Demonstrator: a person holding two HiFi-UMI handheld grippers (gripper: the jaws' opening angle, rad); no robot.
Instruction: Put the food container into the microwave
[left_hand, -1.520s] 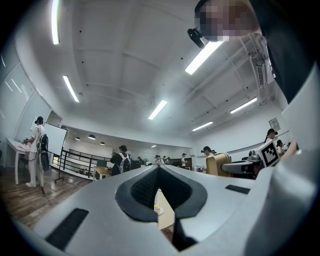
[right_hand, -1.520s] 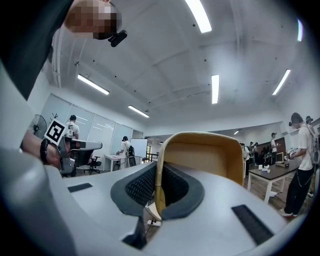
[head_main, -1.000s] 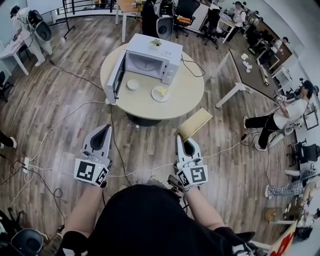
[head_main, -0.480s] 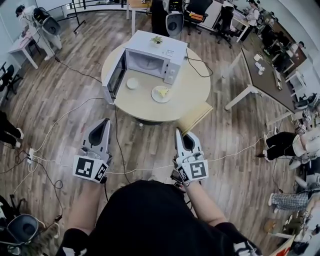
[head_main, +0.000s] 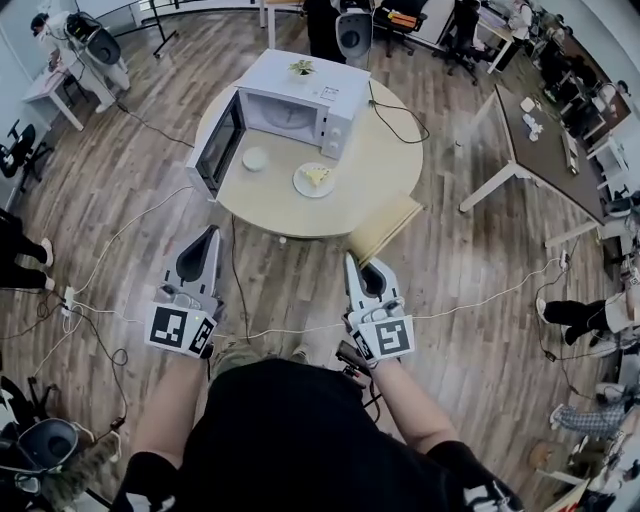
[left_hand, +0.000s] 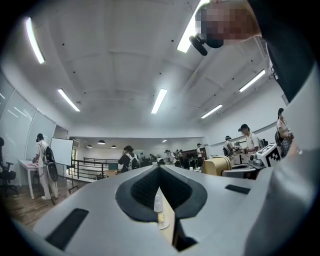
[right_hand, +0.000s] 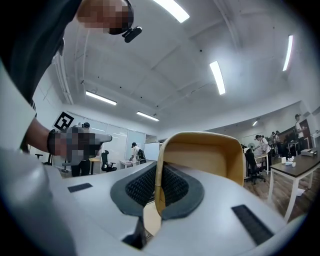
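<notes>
In the head view the tan food container (head_main: 385, 228) hangs over the wooden floor just in front of the round table (head_main: 375, 170). My right gripper (head_main: 349, 258) is shut on its near rim. In the right gripper view that container (right_hand: 200, 155) stands upright with its edge pinched between the jaws of my right gripper (right_hand: 158, 200). My left gripper (head_main: 211, 232) is level beside it, shut and holding nothing; its tips (left_hand: 159, 170) meet in the left gripper view. On the table stands the white microwave (head_main: 300, 105) with its door (head_main: 218, 145) swung open to the left.
A plate with food (head_main: 316, 178) and a small white bowl (head_main: 255, 158) lie on the table before the microwave. A small plant (head_main: 301, 67) tops it. Cables (head_main: 120, 240) trail across the floor. A white desk (head_main: 530, 125), chairs and people stand around.
Both grippers have moved forward together towards the table, the right one still carrying the container. The table and microwave now sit a little closer to the gripper tips.
</notes>
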